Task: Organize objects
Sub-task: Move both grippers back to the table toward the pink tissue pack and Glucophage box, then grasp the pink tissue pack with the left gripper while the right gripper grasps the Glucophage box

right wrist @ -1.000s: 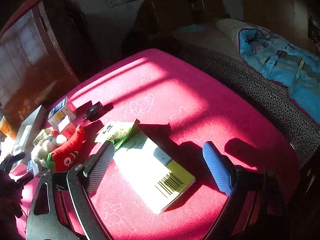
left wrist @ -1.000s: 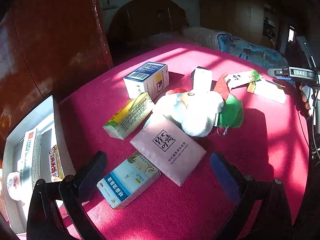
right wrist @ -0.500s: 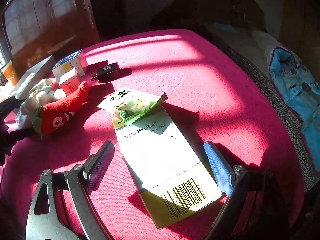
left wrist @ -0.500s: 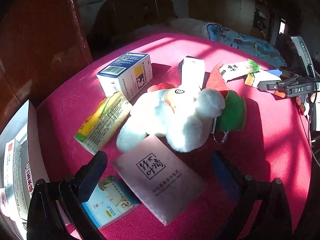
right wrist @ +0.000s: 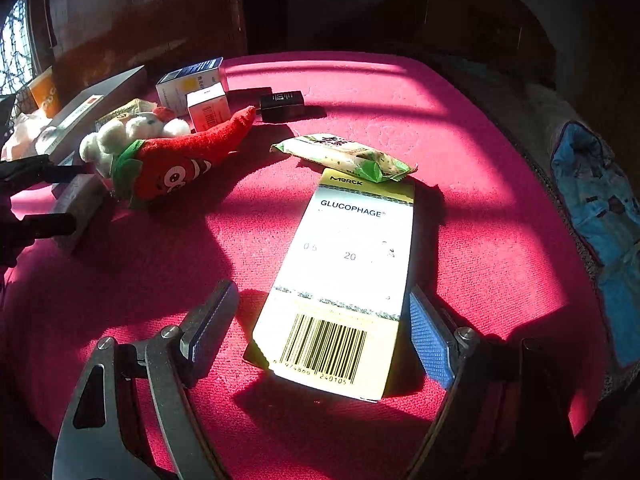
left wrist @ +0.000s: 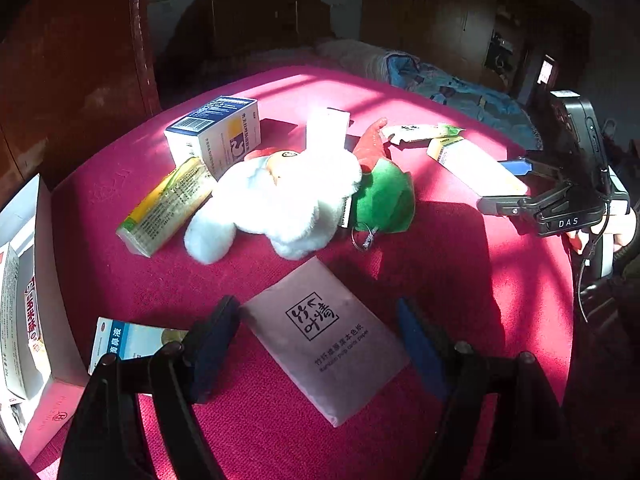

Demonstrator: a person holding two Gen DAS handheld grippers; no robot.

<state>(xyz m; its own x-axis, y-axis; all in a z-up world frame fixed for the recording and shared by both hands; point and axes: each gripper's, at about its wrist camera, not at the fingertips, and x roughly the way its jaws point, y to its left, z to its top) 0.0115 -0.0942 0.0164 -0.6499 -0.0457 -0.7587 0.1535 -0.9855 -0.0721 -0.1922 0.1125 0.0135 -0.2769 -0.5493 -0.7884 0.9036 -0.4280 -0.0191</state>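
The pink tissue pack [left wrist: 326,338] lies flat on the red tablecloth [left wrist: 460,272], between the two fingers of the left gripper [left wrist: 320,344]. Its jaws are closing; the left finger is at the corner of the pack, the right finger is a little apart from it, so the pack is not pressed yet. The white and yellow Glucophage box [right wrist: 344,280] lies flat between the fingers of the right gripper [right wrist: 324,332], whose jaws are closing too, with a gap on each side of the box. A green snack packet [right wrist: 344,156] rests on the far end of this box. Behind the tissue pack is a white plush toy [left wrist: 280,200], touching a red chili plush [right wrist: 180,160] with a green top. Near them stand a blue and white box [left wrist: 216,136], a yellow-green box [left wrist: 168,204] and a small white box [left wrist: 326,128]. A black charger [right wrist: 282,104] lies farther back. A light blue box [left wrist: 132,340] is just beside the left finger, next to a grey tray [left wrist: 44,264] at the cloth's edge.
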